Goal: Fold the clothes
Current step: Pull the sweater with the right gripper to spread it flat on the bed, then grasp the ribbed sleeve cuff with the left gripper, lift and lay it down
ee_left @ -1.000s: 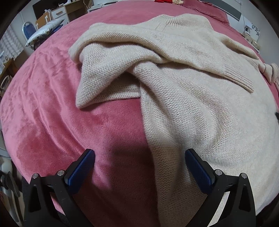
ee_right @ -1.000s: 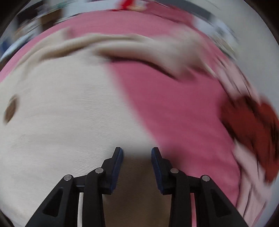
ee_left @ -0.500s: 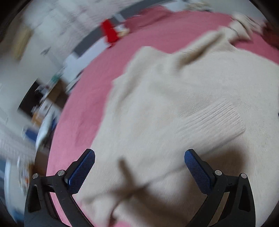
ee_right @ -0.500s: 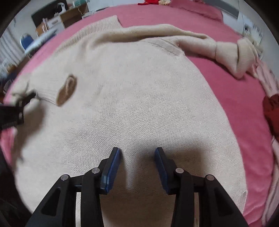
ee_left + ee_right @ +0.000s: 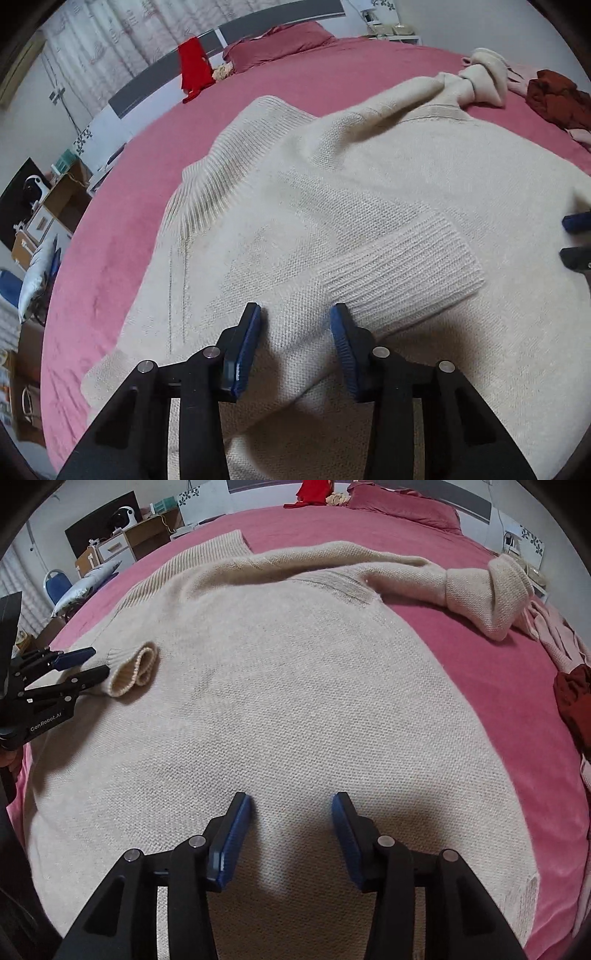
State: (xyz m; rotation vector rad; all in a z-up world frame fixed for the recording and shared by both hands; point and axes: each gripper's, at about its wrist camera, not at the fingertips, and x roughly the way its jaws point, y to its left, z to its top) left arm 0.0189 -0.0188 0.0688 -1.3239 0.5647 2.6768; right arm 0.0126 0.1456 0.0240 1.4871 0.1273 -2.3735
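Cream sweater sleeve [image 5: 369, 280] btwn closing left gripper [image 5: 295, 332]; right gripper [image 5: 291, 825] opening, empty.

The cream sweater [image 5: 369, 206] is matt, coarse knit wool with ribbed cuff [image 5: 402, 273] and collar. The bed's pink cover [image 5: 122, 236] looks plush, velvety. Both grippers' jaws are matt black plastic with textured blue pads [image 5: 231, 843].

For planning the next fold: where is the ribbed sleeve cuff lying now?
In the right wrist view, the cuff lies on the sweater body at left, beside the left tool.
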